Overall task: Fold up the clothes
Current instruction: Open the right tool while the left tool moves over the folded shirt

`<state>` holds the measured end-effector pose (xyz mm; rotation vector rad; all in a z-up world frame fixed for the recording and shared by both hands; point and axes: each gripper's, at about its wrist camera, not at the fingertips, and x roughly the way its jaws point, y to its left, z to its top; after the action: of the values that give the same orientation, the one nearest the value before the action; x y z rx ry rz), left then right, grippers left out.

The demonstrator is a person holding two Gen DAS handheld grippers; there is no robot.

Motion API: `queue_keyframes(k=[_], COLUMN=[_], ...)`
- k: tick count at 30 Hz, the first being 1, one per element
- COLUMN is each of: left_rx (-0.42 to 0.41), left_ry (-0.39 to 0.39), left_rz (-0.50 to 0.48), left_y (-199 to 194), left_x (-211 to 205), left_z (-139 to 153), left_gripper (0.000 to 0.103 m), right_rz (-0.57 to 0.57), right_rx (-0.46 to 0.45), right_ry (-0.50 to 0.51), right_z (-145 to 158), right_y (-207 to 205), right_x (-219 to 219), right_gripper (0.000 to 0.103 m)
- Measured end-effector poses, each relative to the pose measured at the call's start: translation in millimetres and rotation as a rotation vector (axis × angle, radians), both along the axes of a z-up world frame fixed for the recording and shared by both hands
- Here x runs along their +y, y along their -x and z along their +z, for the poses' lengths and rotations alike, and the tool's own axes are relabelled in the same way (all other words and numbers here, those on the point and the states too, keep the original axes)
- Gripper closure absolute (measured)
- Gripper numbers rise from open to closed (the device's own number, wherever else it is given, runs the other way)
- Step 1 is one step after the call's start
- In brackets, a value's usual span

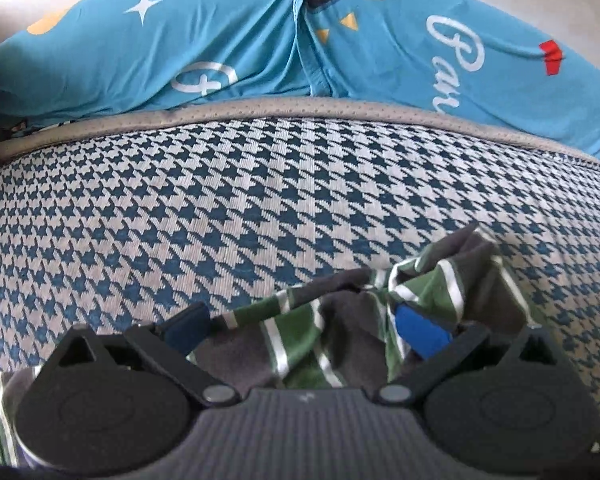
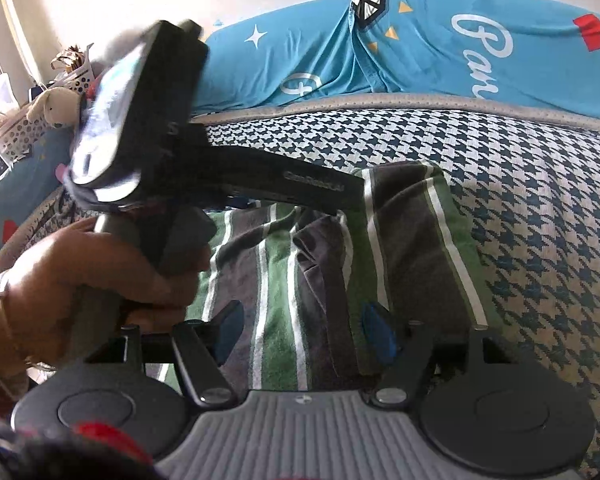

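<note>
Gripping: the left tool [image 1: 304,326] has its two blue-padded fingers spread wide, bunched striped cloth lying between them, with nothing clamped as far as I can judge.
Right tool: [image 2: 306,332] also spread apart, fingers poised over the flat part of the cloth; whether the pads touch the fabric I cannot tell.
Left hand: [image 2: 88,276] wraps the handle of the left tool, whose black body reaches across the right wrist view toward the garment's far end.
Garment: a green, grey and white striped shirt [image 2: 332,248] lies on the bed, partly flattened near the right tool, one end rumpled and doubled over at the left tool.
Step in hand: probably picking up an edge or corner before making a fold; no neat fold is visible yet.
Next move: likely calls for each tool to close on a single layer at an edge, then lift and carry it over evenly.
Surface: houndstooth mattress cover [image 1: 180,200] in blue and white, with grey piping.
Around: a blue printed quilt [image 1: 240,40] heaped beyond the piping; a plush toy [image 2: 54,106] and baskets off to the left.
In the way: the left tool's body crosses above the shirt, near the right tool's path.
</note>
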<state>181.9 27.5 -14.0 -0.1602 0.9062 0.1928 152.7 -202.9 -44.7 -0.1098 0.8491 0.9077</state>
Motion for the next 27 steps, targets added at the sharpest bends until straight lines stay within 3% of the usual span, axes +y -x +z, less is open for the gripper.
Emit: queue_keyframes(k=[18, 27], left_rx=[0.027, 0.011], left_ry=[0.027, -0.047], left_rz=[0.031, 0.012], left_y=[-23.3, -1.0], left_x=[6.8, 1.9], left_z=[-7.8, 13.5], left_gripper=[0.0, 0.0], right_rz=[-0.044, -0.055], right_rx=[0.022, 0.006], right_ry=[0.029, -0.01], right_z=[-14.9, -5.3], right_y=[0.2, -1.5], right_x=[6.3, 1.0], right_gripper=[0.027, 0.027])
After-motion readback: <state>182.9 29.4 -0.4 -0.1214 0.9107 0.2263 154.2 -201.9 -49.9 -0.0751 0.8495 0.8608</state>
